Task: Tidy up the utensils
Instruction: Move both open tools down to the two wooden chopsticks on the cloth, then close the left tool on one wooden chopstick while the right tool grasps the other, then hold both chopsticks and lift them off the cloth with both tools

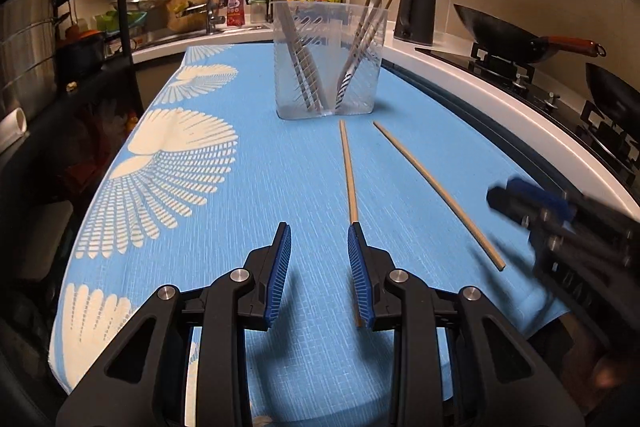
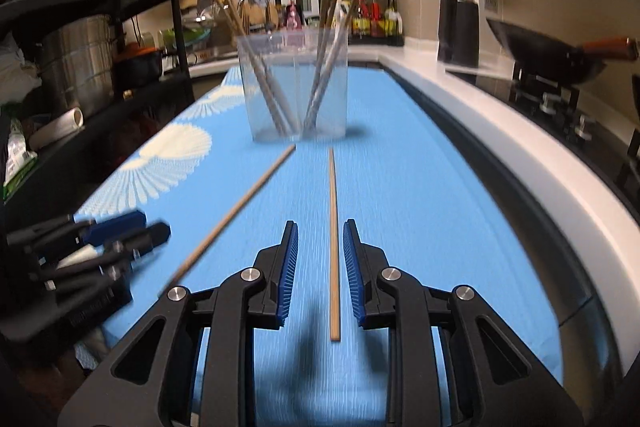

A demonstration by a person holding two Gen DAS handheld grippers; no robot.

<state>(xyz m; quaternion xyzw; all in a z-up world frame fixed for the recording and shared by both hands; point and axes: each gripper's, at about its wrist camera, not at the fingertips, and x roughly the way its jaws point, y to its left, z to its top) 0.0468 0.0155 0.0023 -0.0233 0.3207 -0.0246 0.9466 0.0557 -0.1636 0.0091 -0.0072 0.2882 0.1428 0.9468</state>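
Note:
Two loose wooden chopsticks lie on the blue cloth in front of a clear plastic holder that has several chopsticks leaning in it. In the left wrist view, my left gripper is open; the left chopstick runs beside its right finger, and the right chopstick lies further right. My right gripper shows blurred at the right edge. In the right wrist view, my right gripper is open, straddling the right chopstick. The left chopstick lies diagonally, and my left gripper shows at the left.
The blue cloth with white fan patterns covers the table. A white counter curves along the right, with a wok on the stove and a black kettle. A dark shelf with pots stands on the left.

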